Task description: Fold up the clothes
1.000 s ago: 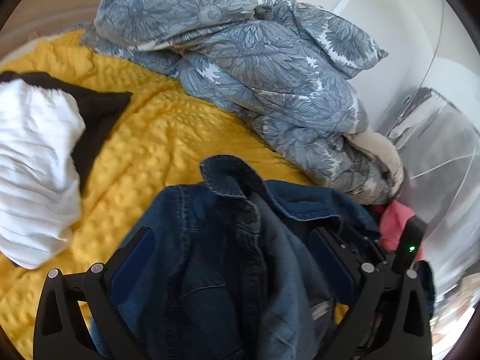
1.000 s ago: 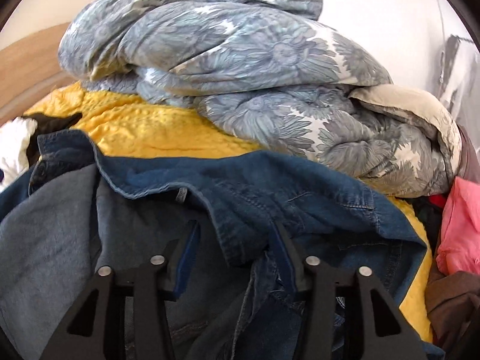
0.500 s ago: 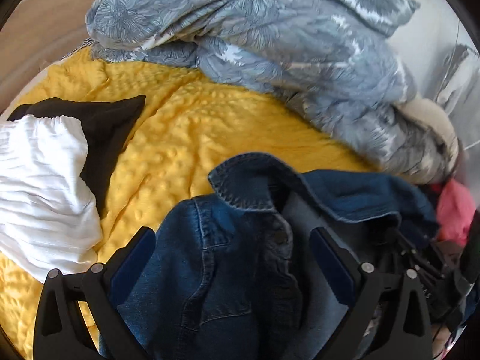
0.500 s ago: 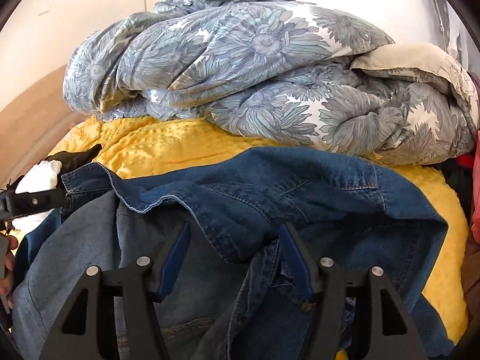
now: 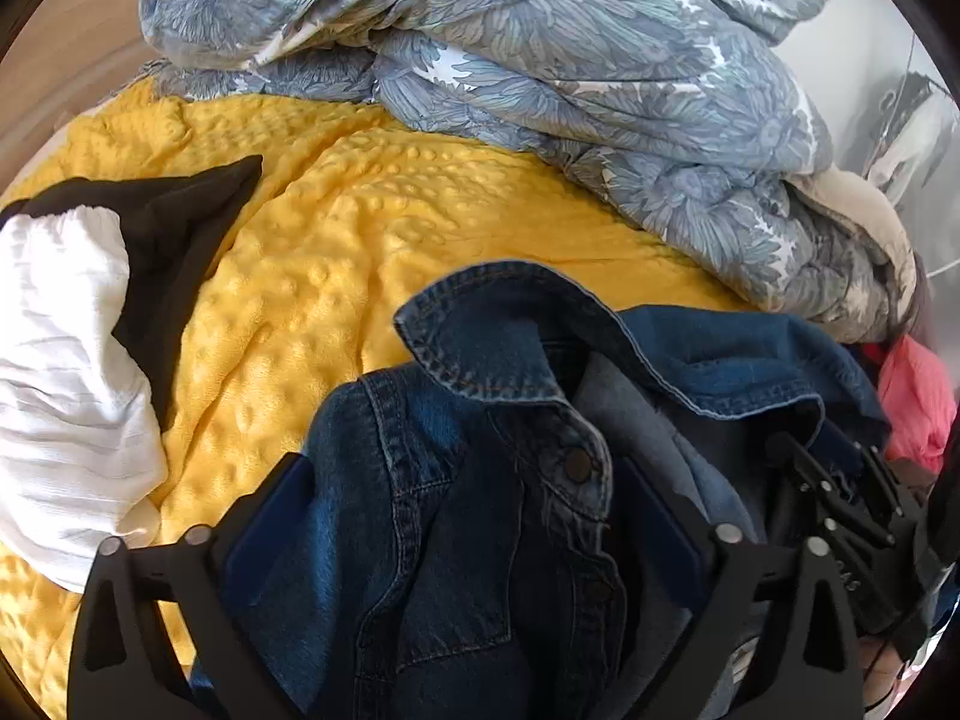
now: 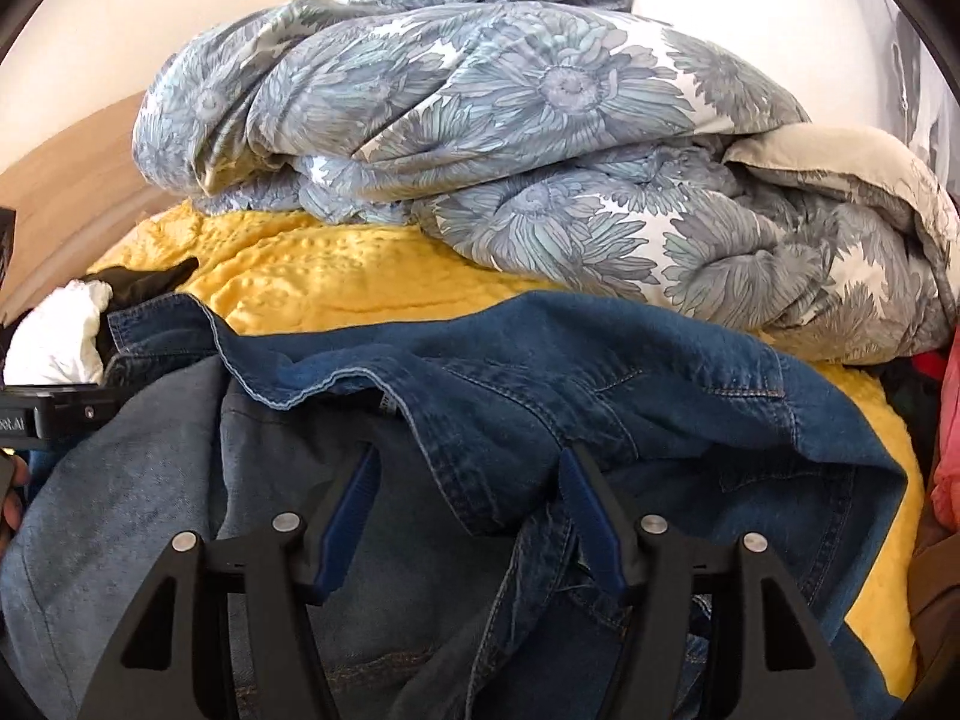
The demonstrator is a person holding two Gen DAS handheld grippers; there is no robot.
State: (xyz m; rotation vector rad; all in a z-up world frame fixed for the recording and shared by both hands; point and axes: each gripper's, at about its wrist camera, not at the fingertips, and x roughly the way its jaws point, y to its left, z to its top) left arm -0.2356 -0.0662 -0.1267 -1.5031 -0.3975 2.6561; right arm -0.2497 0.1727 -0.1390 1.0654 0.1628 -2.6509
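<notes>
Your left gripper stands wide and is closing, with the jacket front and its button placket between the pads; contact is not clear. Your right gripper is at a middling width and also closing; a bunched fold of the jacket sits between its pads, and it looks close to pinched.

The jacket lies crumpled on the yellow blanket of the bed, collar up. Denim reads as heavy, fairly stiff and not slippery. Judged best hold: seams at collar or shoulders, not loose single layers.

The left view alone shows the collar, the white garment and the black garment clearly. The right view shows the pale inner lining and the floral duvet piled behind.
</notes>
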